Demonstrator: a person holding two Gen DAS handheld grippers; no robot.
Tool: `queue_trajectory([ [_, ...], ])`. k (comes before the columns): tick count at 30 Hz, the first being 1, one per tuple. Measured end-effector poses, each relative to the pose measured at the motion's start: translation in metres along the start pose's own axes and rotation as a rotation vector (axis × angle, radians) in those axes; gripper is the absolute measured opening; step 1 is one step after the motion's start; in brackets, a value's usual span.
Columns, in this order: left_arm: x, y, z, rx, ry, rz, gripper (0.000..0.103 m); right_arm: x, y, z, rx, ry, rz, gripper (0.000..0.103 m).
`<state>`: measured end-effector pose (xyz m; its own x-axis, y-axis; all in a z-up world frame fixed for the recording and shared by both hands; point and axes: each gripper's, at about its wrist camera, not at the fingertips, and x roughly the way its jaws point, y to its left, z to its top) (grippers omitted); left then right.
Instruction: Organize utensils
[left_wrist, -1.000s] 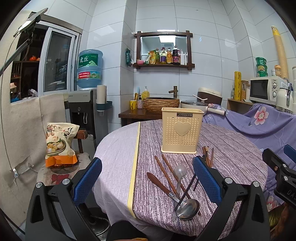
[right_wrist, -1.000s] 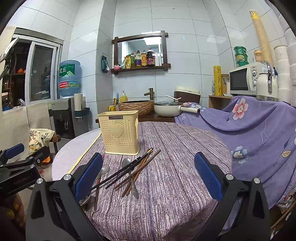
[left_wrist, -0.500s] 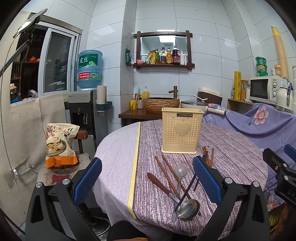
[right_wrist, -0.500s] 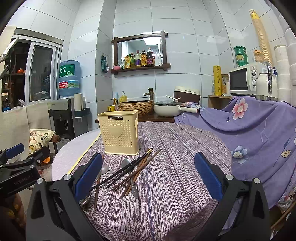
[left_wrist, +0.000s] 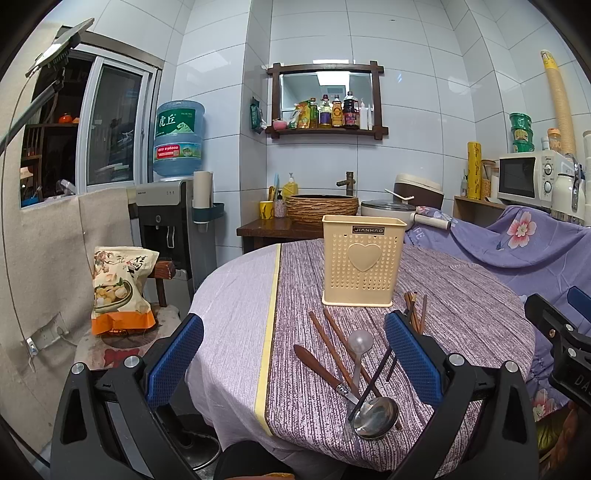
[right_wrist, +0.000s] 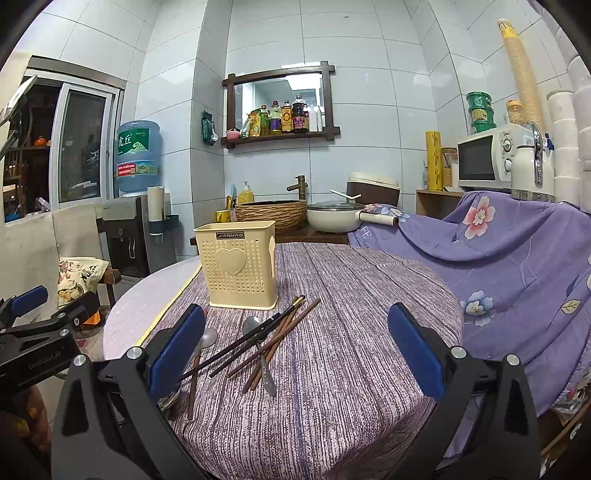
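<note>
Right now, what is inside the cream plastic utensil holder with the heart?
Nothing sticks out above the rim of the cream perforated utensil holder, and its walls hide the inside. The wooden chopsticks and metal spoons lie on the purple striped tablecloth.

You are looking at one holder standing on the table. Three spoons are lying before it, along with two black chopsticks. At least four brown chopsticks are overlapping, so their exact count is staying unclear.
</note>
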<state>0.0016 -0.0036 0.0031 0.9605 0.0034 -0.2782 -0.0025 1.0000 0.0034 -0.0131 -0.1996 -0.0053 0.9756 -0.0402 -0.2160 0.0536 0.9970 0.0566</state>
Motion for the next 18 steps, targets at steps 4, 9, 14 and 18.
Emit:
queue_trajectory([
  [4,0.0,-0.0003,0.0001,0.0,-0.001,0.001,0.097,0.0016,-0.001,-0.0007,0.0,0.0,0.0,0.098],
  [9,0.0,-0.0003,-0.0001,0.001,0.0,0.0,0.097,0.0008,-0.0004,-0.0002,0.0,0.0,0.0,0.098],
  [14,0.0001,-0.0006,0.0002,0.001,0.001,0.001,0.097,0.0008,-0.0004,-0.0003,0.0,0.0,0.0,0.098],
  [18,0.0,0.0,-0.0007,0.001,0.0,0.001,0.097,0.0013,-0.0006,-0.0005,0.0,0.001,0.0,0.098],
])
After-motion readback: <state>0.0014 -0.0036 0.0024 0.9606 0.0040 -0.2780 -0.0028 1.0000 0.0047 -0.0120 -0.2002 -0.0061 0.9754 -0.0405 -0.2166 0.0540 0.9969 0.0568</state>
